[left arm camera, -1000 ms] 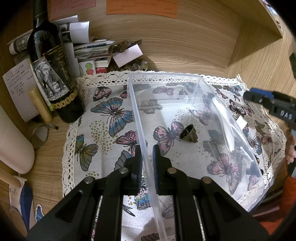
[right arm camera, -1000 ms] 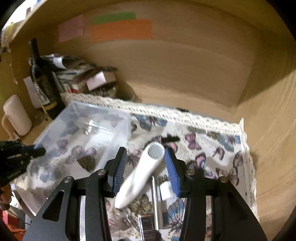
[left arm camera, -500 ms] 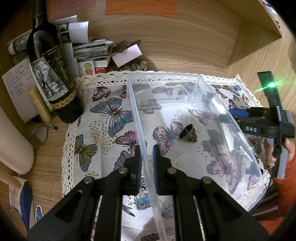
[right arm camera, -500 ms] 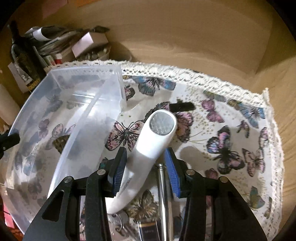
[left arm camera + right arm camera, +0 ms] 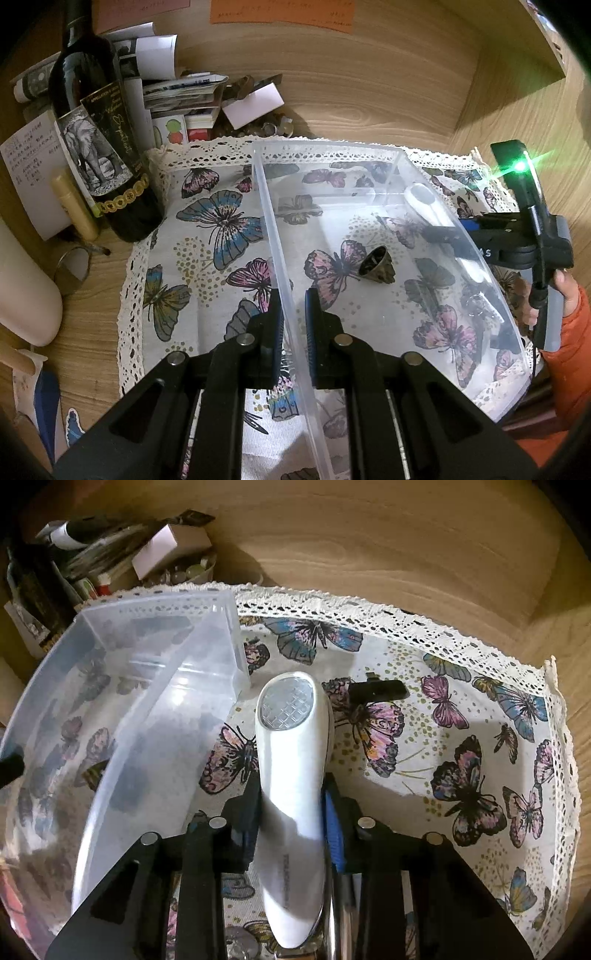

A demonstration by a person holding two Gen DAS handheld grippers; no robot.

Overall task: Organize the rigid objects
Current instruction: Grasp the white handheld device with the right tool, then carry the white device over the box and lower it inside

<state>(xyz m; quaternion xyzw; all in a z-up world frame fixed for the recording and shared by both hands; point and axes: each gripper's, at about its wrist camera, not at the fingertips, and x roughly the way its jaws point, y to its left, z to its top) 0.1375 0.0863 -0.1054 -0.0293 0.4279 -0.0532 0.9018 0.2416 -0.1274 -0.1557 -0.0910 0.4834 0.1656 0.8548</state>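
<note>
Now: both tongs gripping

Closest in, the left gripper (image 5: 293,325) is clamped on the near wall of the clear plastic bin (image 5: 273,236). The right gripper (image 5: 290,812) is closing its jaws on the white handheld device (image 5: 291,775), pads against its sides, at lower centre beside the bin. Inside the bin lies a small bronze bell (image 5: 376,264). Underneath is a butterfly-print cloth (image 5: 461,746); a wine bottle (image 5: 99,147) stands upper left.

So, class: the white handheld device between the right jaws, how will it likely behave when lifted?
The white device looks rigid, so it probably won't flex as the right gripper closes its jaws around it. Its glossy, tapering body may slip. Held near the middle, the wide head could tip it forward.
</note>
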